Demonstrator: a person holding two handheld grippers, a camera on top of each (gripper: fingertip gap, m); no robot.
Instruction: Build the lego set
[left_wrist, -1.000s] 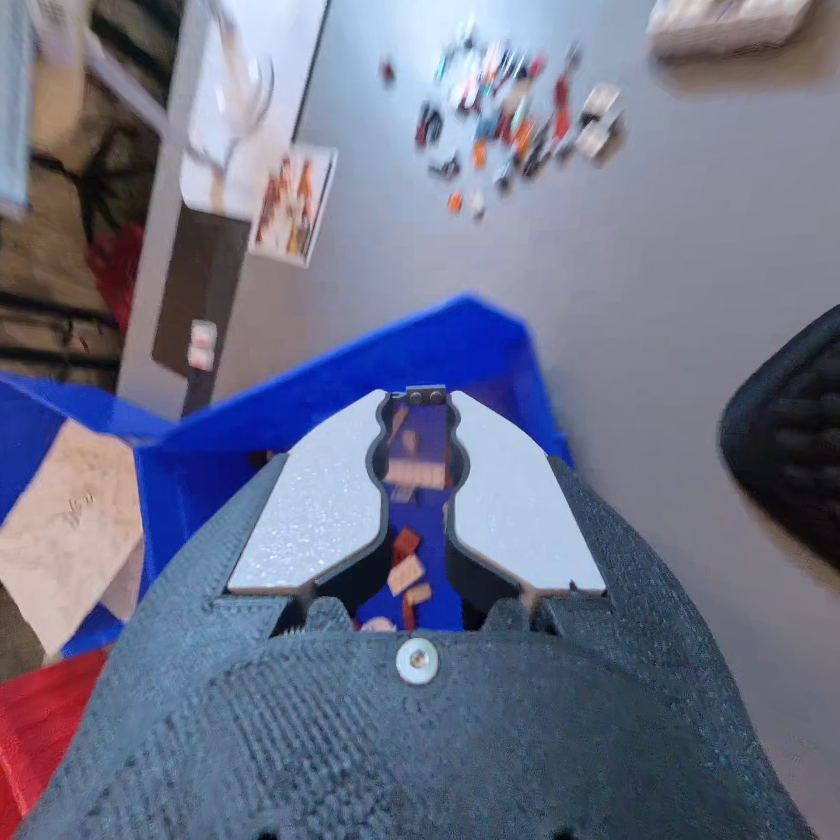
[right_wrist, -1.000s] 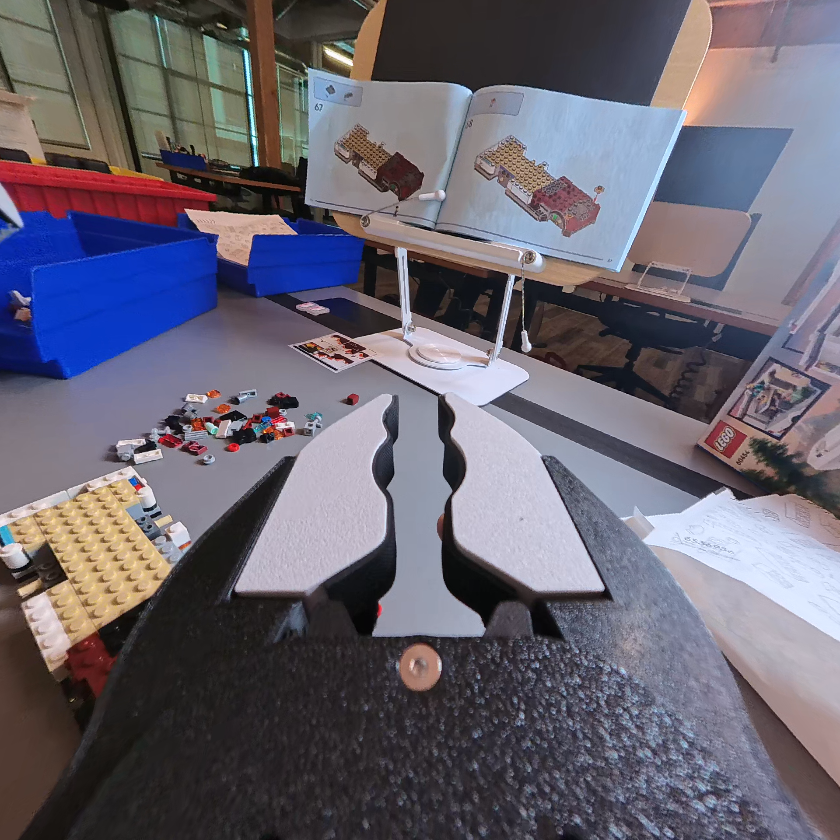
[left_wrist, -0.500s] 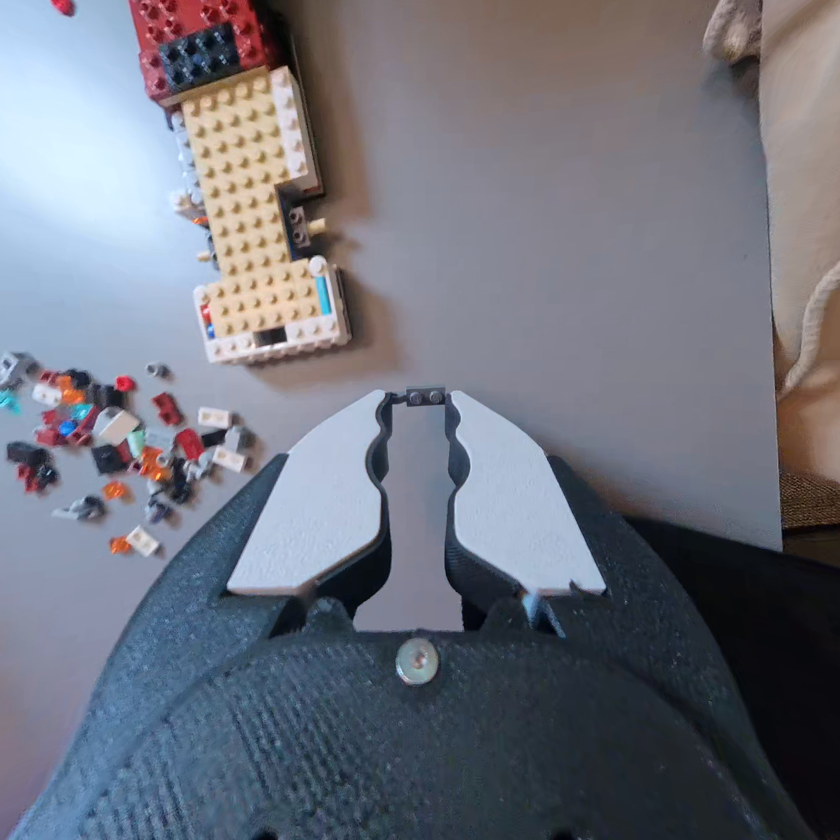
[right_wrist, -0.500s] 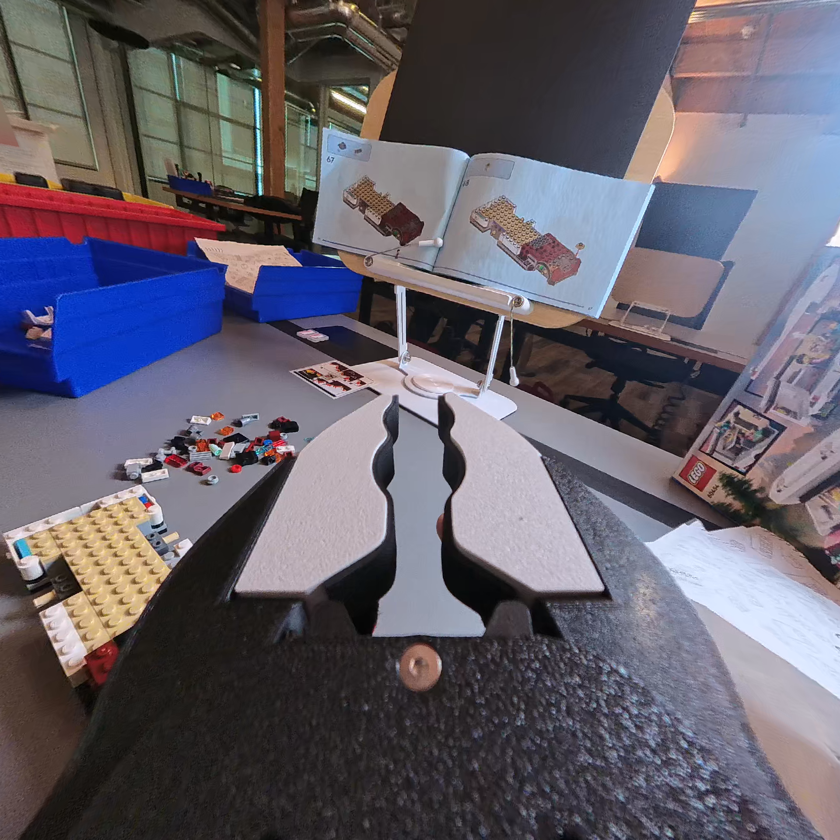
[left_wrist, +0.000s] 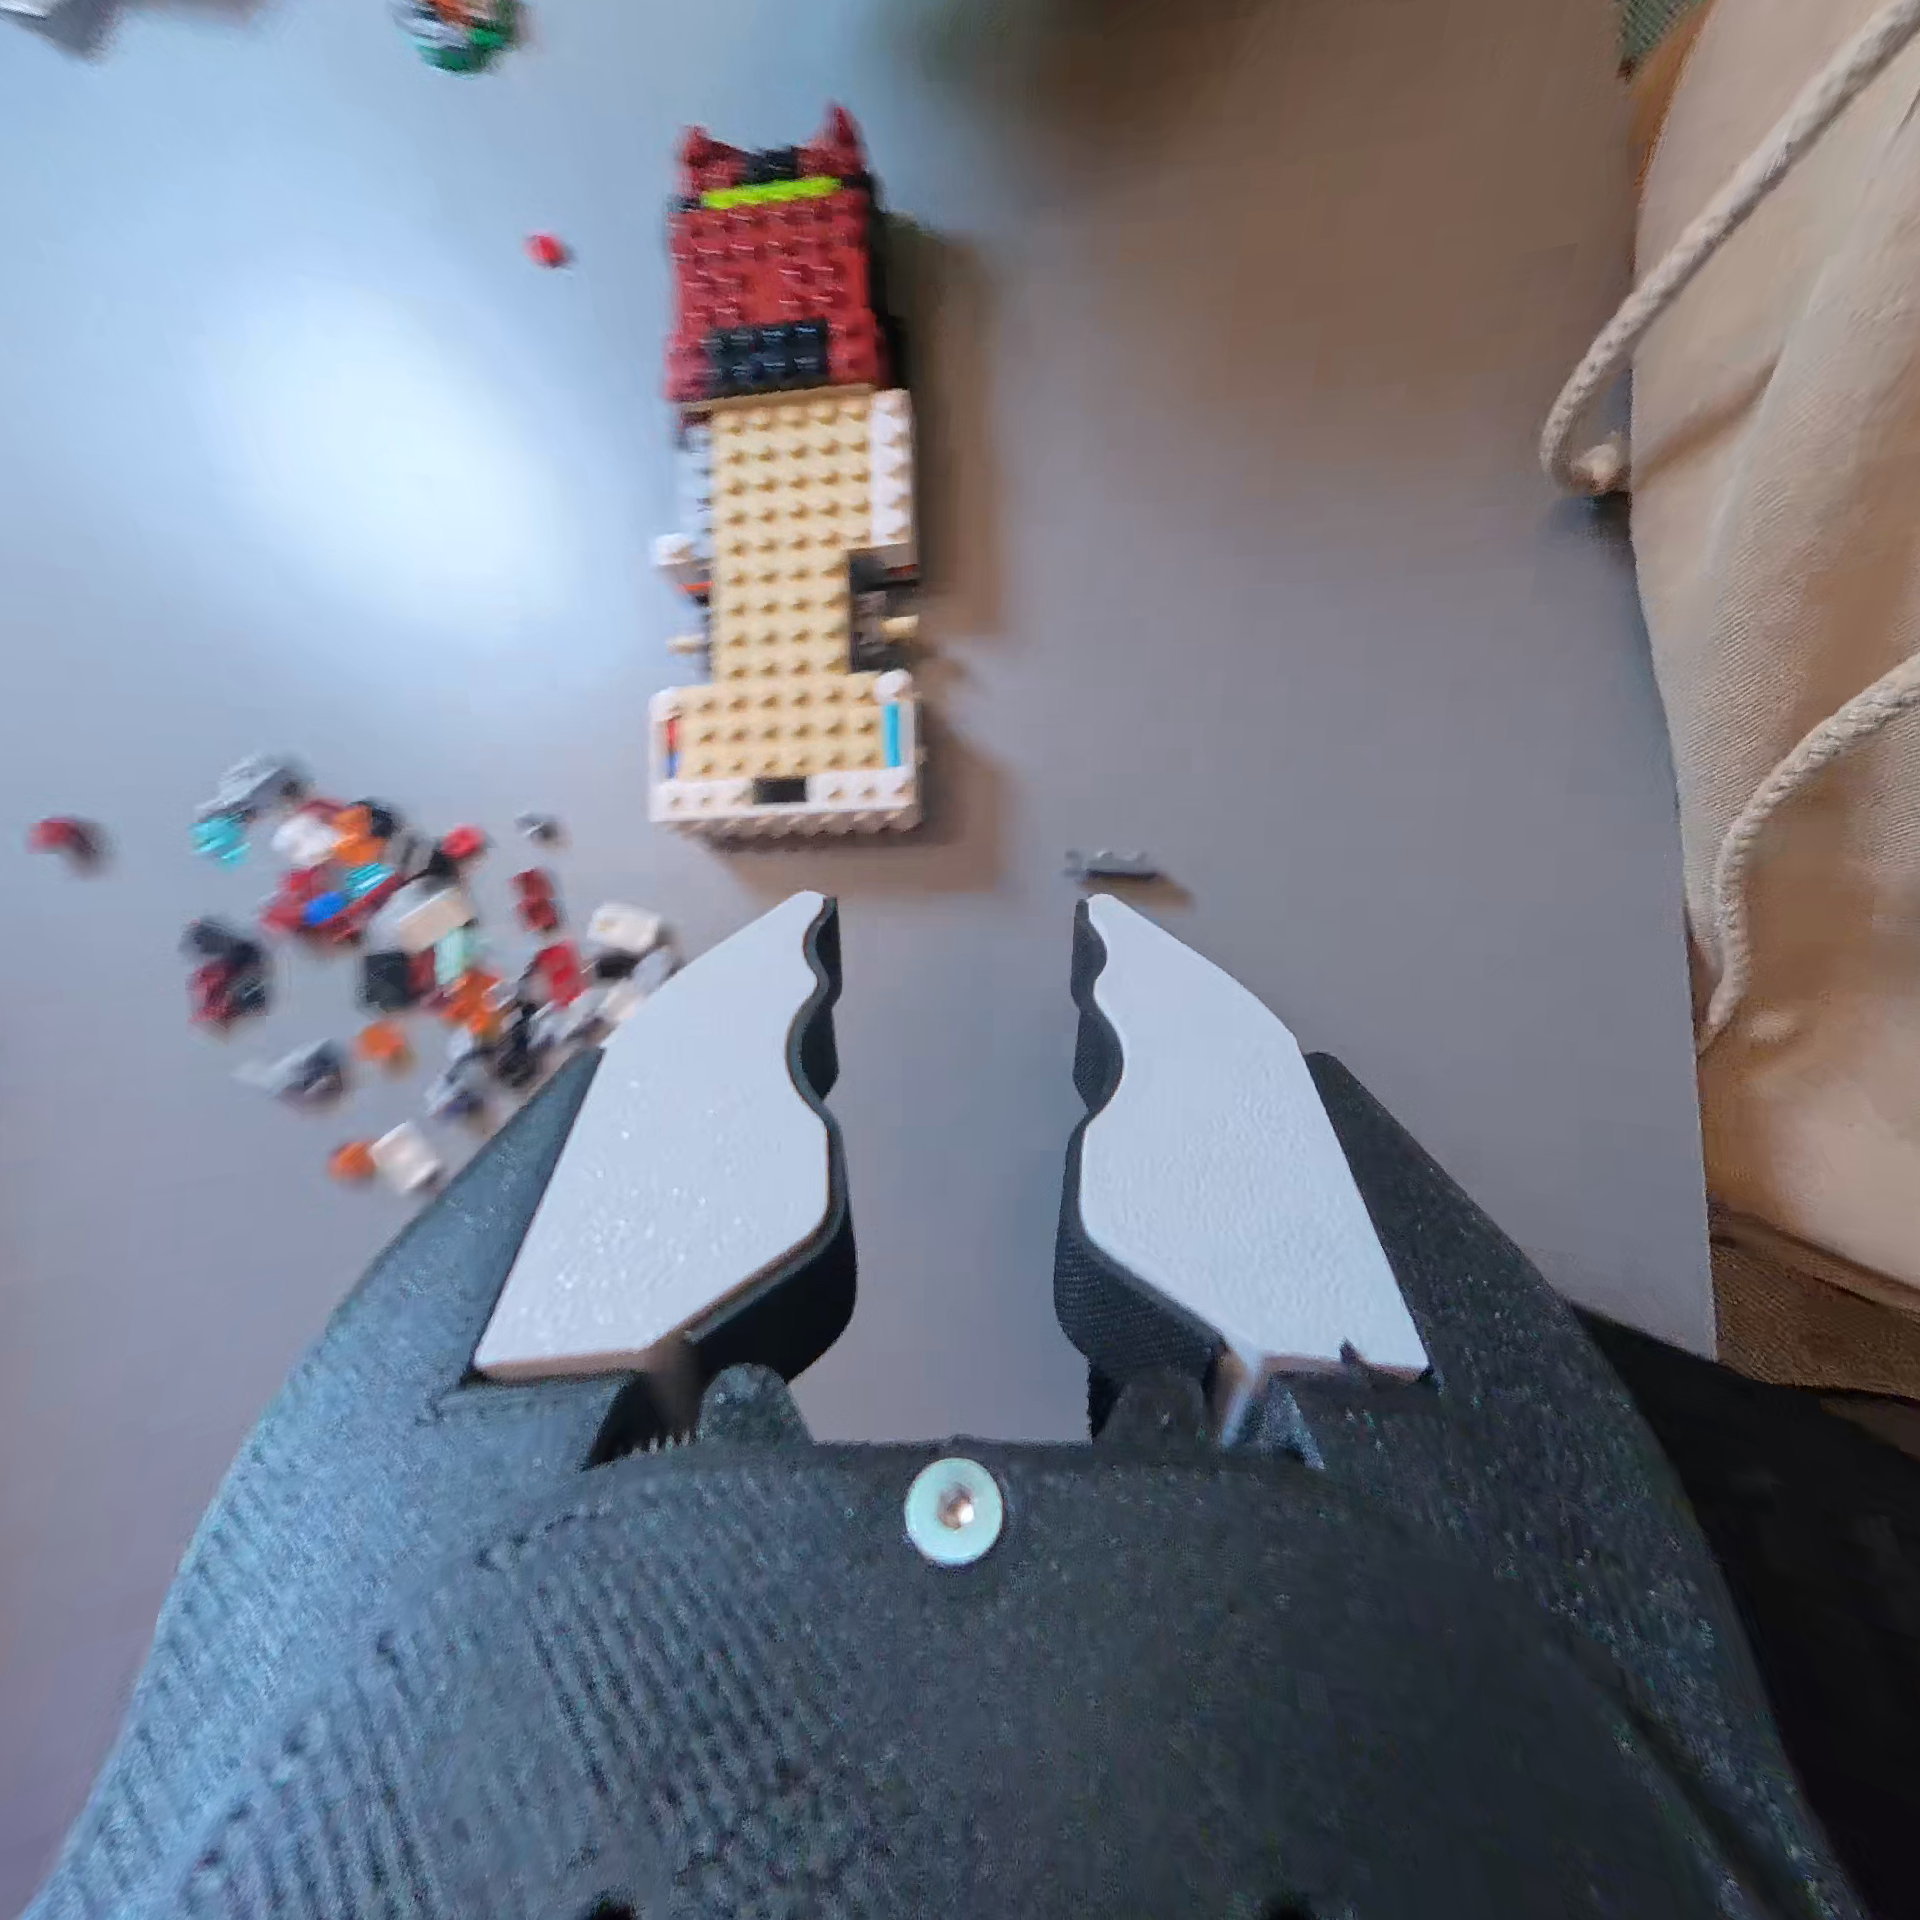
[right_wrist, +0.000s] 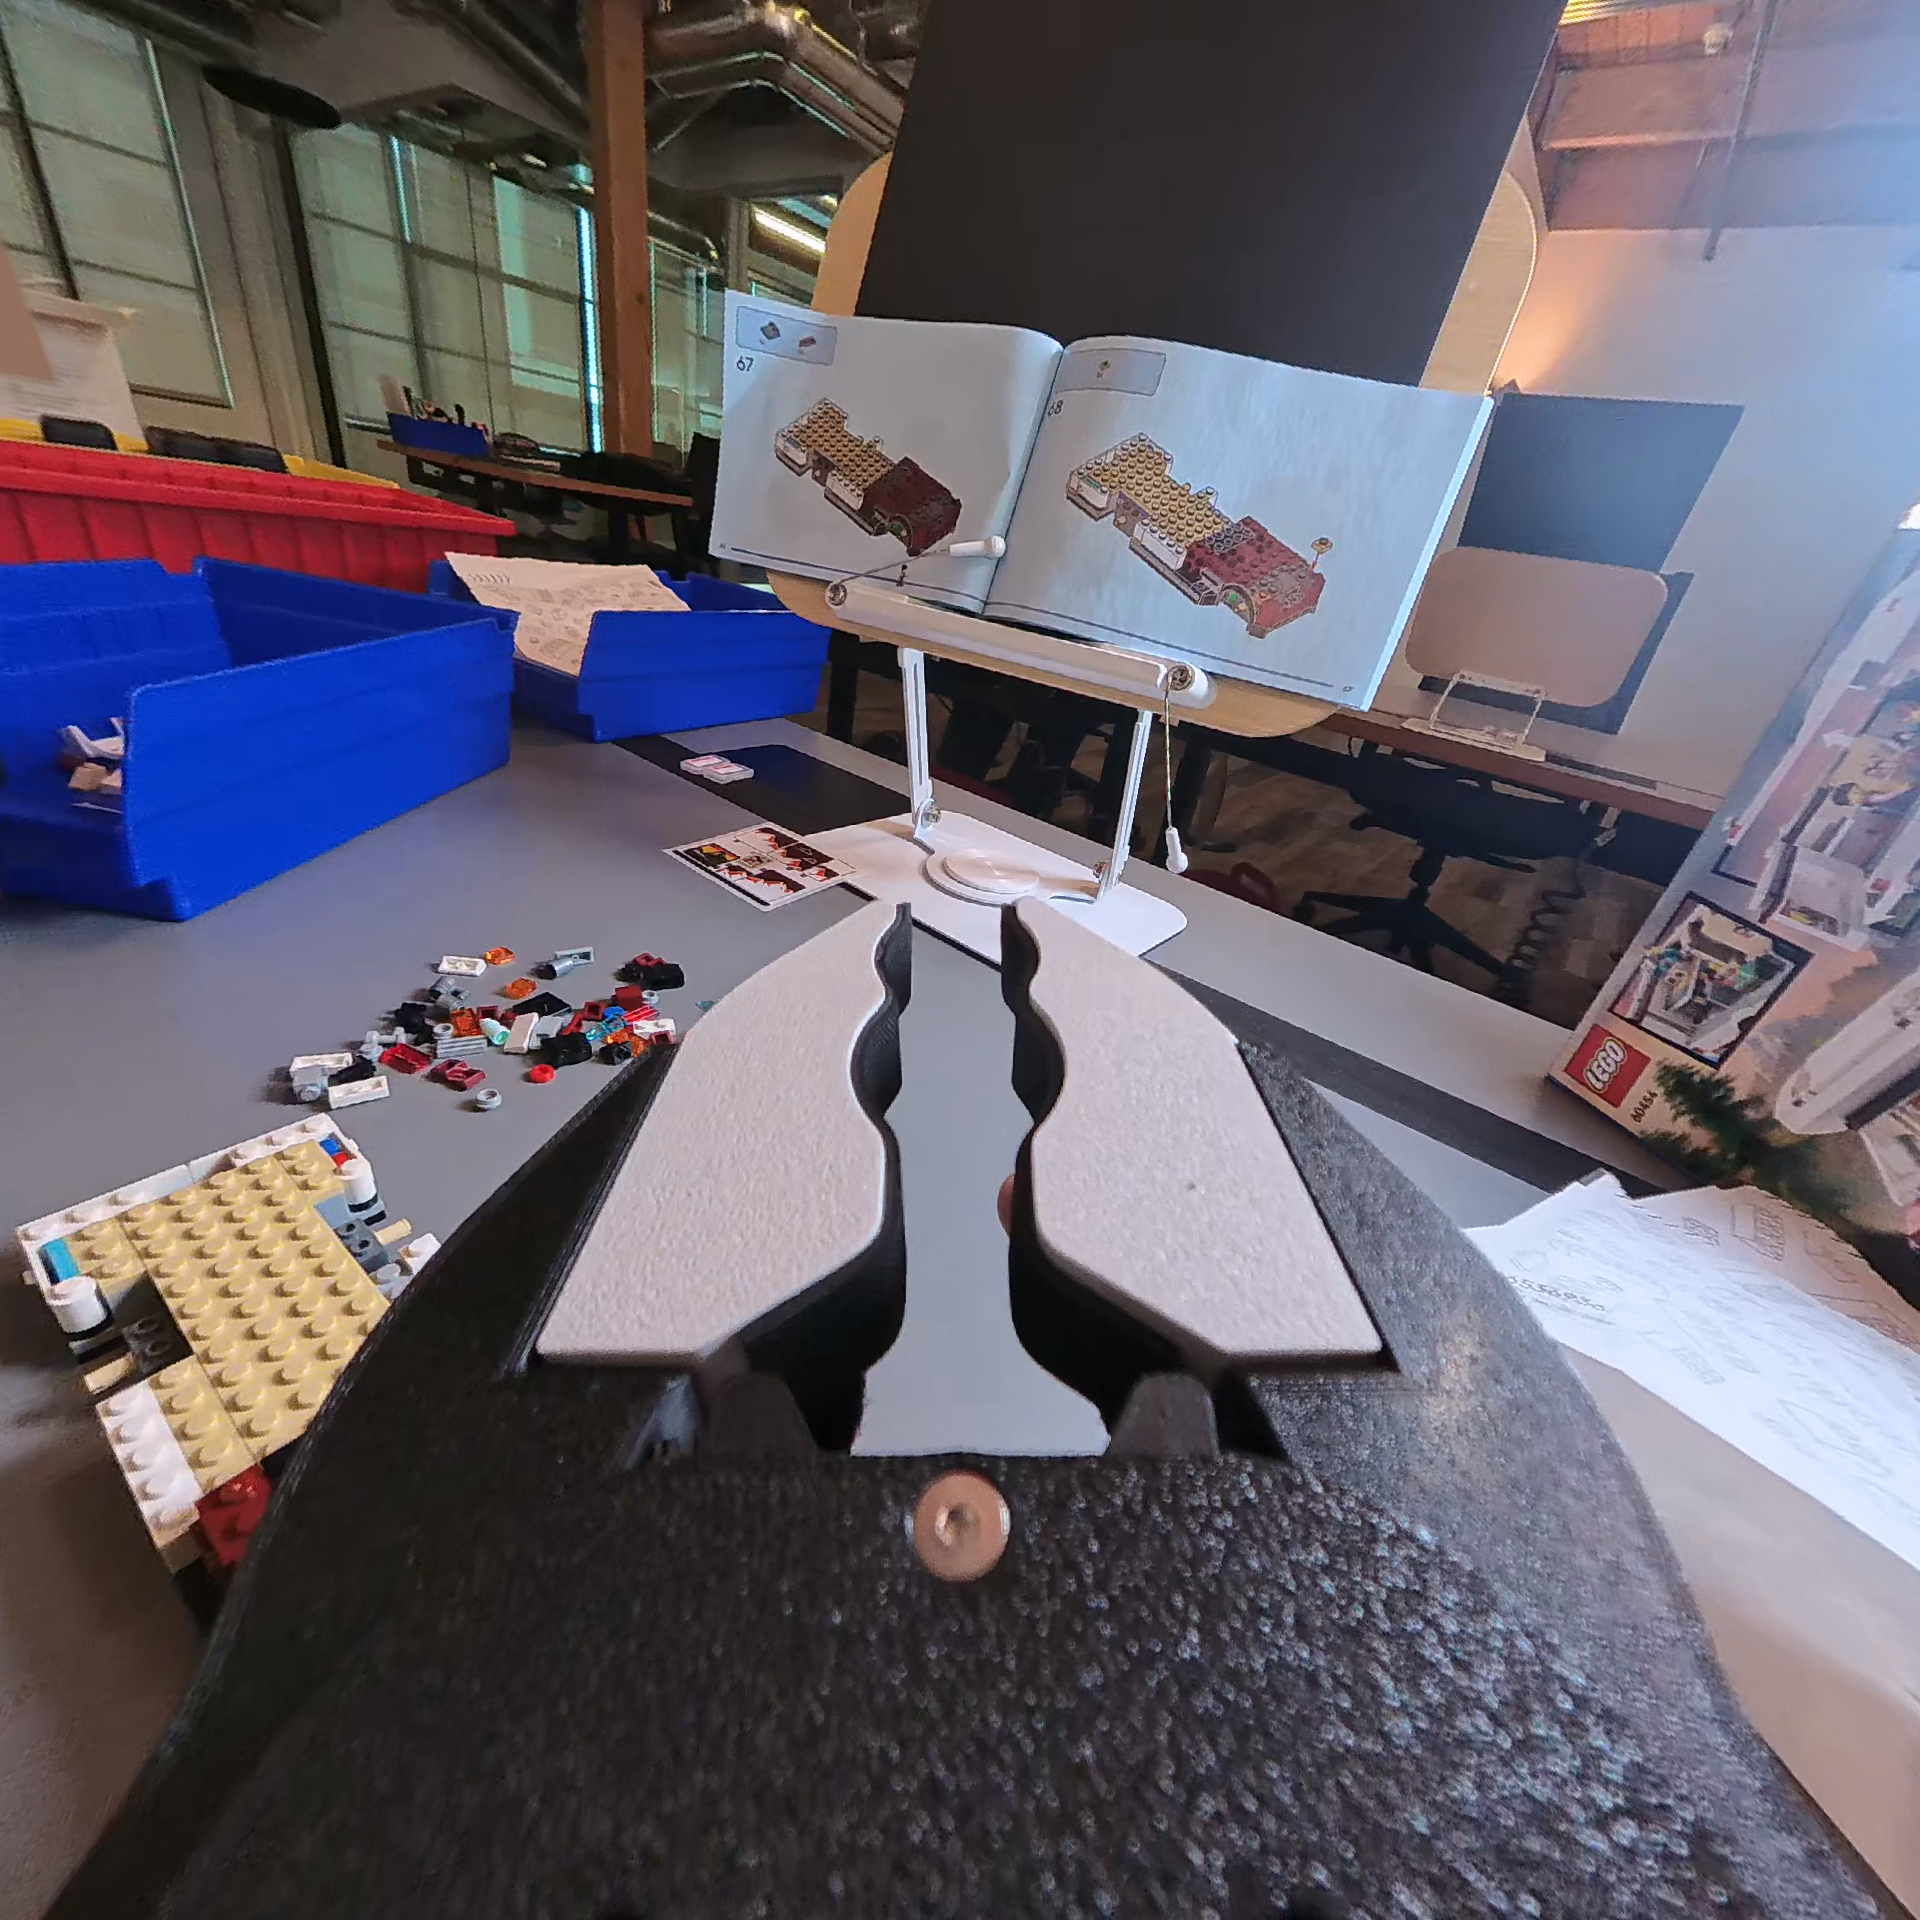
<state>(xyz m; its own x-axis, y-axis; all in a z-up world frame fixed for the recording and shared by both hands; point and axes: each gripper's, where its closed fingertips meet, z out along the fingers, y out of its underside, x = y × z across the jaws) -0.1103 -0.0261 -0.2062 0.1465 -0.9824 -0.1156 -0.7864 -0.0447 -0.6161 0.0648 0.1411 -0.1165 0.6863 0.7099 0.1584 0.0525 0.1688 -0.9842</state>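
My left gripper (left_wrist: 956, 914) is open over the grey table (left_wrist: 1299, 520), with nothing between its pads. A small dark grey plate (left_wrist: 1117, 864) lies on the table just beyond the right fingertip (left_wrist: 1101, 920). The tan, white and dark red model (left_wrist: 790, 540) lies ahead of it and also shows in the right wrist view (right_wrist: 229, 1309). My right gripper (right_wrist: 956, 920) hovers above the table with its fingers a little apart and only table showing between the tips.
A scatter of small loose pieces (left_wrist: 395, 966) lies left of the model and shows again in the right wrist view (right_wrist: 509, 1023). An open instruction booklet (right_wrist: 1091, 499) rests on a white stand. Blue bins (right_wrist: 312, 717), a set box (right_wrist: 1766, 935), paper sheets (right_wrist: 1714, 1320) and a beige cloth bag (left_wrist: 1808, 623) ring the table. To reach the small dark grey plate (left_wrist: 1117, 864) in a straight line is about 6 cm for my left fingers, about 30 cm for my right.
My left gripper carried the dark grey plate from the blue bin to the table beside the model, then opened; the plate left the grasp and lies on the table. The right gripper stayed as it was.
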